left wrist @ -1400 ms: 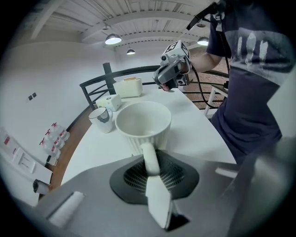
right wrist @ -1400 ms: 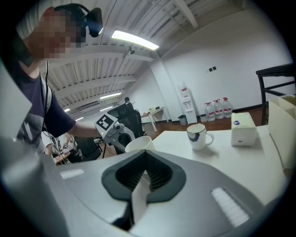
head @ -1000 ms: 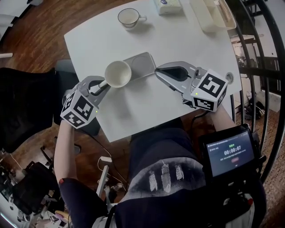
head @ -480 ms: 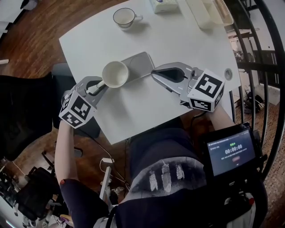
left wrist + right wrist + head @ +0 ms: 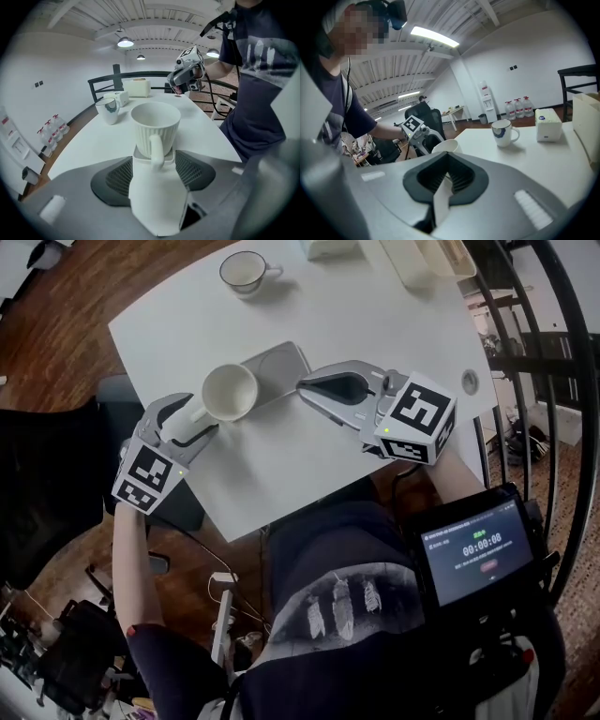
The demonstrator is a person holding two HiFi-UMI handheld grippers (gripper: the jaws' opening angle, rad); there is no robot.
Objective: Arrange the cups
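White tabletop (image 5: 375,324) is carrying everything. The right gripper (image 5: 305,388) is hovering low over it with its jaws pressed together on nothing, its tip just beside a flat grey pad (image 5: 286,362). The left gripper (image 5: 190,420) is pointing down at the ribbed white cup (image 5: 230,390). Its jaws have just been opening and are standing wide, with the cup's handle between them and the pads clear of it. That cup is standing upright at the pad's left end, showing only its bare white inside. Well apart, a second mug (image 5: 242,271) is sitting upright.
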